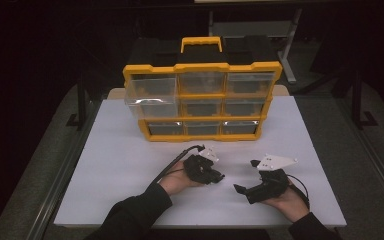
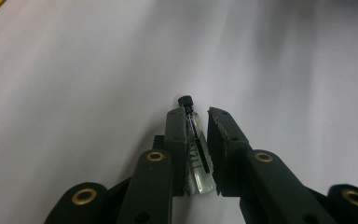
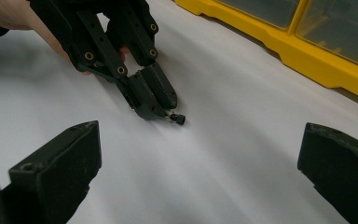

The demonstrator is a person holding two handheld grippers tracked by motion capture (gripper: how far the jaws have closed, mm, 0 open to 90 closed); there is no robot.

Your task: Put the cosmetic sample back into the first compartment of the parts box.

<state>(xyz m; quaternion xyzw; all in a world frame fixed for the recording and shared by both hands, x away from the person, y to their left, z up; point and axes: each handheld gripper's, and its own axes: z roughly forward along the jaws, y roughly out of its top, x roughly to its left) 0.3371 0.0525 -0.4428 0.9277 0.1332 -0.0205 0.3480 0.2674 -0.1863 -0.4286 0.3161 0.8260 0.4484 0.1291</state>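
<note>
White table (image 1: 130,170), rectangular, w/ a plain matte top; its far edge looks tan at both far corners, maybe a board underneath, hard to tell in the dim light. Standing directly on it, far centre: a yellow-and-black drawer organizer (image 1: 202,95), upright, front facing the near side, 3 rows x 3 cols of clear drawers, yellow carry handle on top. Top-left drawer (image 1: 150,90) sticks out toward the near-left, past the frame. Organizer's yellow base (image 3: 307,56) sits flat on the white surface. Near half of the top, left and right of centre, is bare white.
</note>
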